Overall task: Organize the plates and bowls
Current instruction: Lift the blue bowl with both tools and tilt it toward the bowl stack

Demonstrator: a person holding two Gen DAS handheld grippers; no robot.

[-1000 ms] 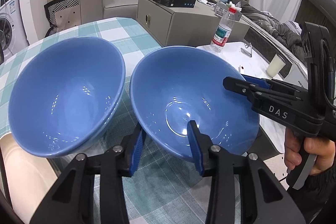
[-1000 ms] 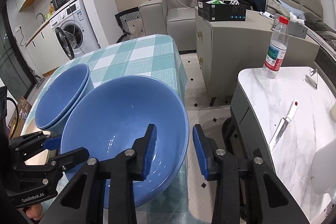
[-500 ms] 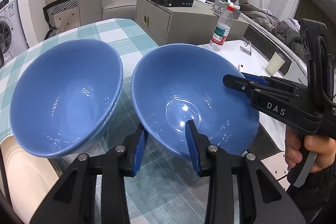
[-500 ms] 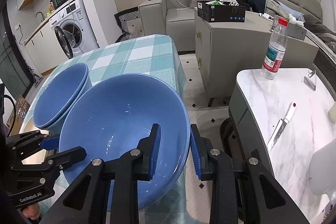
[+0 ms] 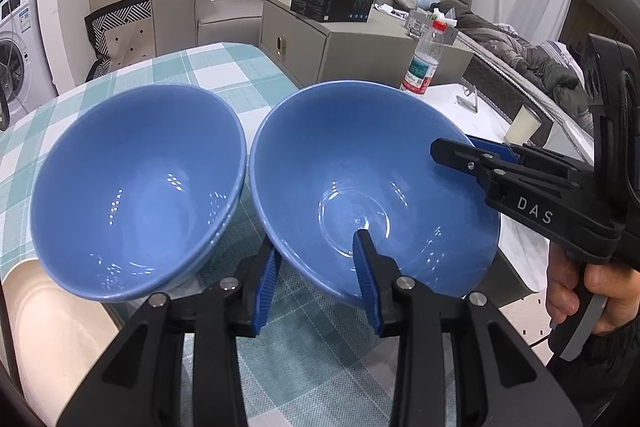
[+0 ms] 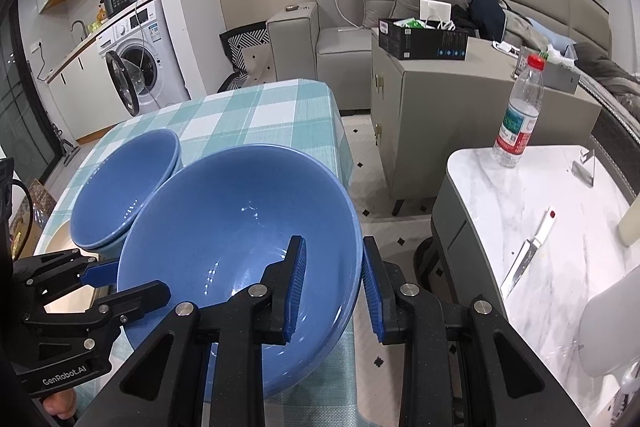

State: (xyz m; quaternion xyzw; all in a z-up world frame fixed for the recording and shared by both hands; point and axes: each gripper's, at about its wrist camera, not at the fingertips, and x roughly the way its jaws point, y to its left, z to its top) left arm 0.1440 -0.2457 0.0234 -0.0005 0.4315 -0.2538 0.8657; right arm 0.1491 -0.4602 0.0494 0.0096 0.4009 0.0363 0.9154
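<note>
1. The near bowl, a blue one, sits tilted at the corner of the bench, which is covered in a teal and white checked cloth.
2. The left claw straddles the near rim of this bowl: one blue pad lies inside against the inner wall, the other is under the outside. It is pinching the bowl's wall.
3. The right claw straddles the bowl's right-hand rim, one pad inside the bowl and one outside it. From the right wrist view a thin gap seems to remain at the outer pad, so I cannot tell whether this claw is really pressing on the rim or only set closely around it.
4. From the left wrist view the right claw reaches in from the right, its fingertips at the bowl's far right rim, with a hand on its grip.
5. A second blue bowl stands just beside the first, to its left, rims nearly touching. In the right wrist view it looks like two bowls nested.
6. A cream plate lies partly under that stack, at the bench's near left edge.
7. On a separate marble-topped bench to the right stand a water bottle and a knife.
</note>
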